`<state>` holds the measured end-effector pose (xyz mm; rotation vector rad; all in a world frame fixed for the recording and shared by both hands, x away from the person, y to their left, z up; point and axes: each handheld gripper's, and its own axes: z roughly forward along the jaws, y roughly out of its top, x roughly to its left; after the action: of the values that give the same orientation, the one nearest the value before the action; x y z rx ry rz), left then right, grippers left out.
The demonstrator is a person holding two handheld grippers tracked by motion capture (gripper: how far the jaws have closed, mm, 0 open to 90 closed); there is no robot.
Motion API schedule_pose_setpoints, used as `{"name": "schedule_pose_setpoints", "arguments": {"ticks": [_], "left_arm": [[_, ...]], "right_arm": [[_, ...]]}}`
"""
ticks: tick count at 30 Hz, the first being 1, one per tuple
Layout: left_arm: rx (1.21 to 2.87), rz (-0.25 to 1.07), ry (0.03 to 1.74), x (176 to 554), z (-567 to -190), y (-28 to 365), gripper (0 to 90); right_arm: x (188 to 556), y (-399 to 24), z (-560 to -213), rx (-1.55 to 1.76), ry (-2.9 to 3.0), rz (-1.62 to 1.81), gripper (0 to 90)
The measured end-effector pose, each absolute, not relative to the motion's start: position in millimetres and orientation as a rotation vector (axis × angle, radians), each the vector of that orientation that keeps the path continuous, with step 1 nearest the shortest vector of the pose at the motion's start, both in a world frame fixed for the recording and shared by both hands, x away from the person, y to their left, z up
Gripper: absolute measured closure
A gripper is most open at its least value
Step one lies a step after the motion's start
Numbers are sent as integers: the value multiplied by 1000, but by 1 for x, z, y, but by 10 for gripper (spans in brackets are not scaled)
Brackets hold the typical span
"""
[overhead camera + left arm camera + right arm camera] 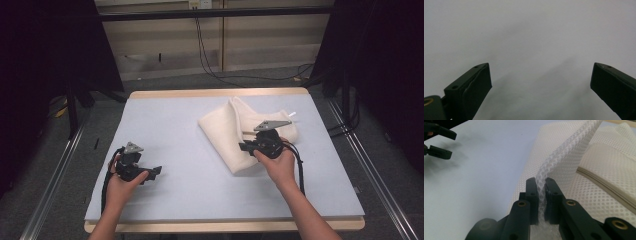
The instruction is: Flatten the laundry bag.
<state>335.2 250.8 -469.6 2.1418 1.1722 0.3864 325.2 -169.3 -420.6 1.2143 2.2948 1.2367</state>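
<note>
A folded white mesh cloth [226,131] lies on the right half of the pale blue table mat [175,130]. My right gripper [246,146] is over the cloth's near part, shut on a raised fold of the white mesh cloth [564,157]; the mesh runs up between its two black fingers [531,195]. A beige seam or zip band [604,185] crosses the cloth to the right of the jaws. My left gripper [156,171] rests low over the bare mat at the near left, open, with its fingers [474,85] wide apart and nothing between them.
The table's wooden edge [220,93] runs along the far side. A black frame post [72,107] stands at the left, and cables [210,65] trail on the floor behind the table. Bare mat lies between the two hands.
</note>
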Motion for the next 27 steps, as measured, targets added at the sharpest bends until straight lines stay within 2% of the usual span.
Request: {"name": "schedule_pose_setpoints", "arguments": {"ticks": [27], "left_arm": [[2131, 341, 1144, 334, -468, 243, 50]], "right_arm": [[314, -137, -456, 1131, 2476, 1193, 826]]}}
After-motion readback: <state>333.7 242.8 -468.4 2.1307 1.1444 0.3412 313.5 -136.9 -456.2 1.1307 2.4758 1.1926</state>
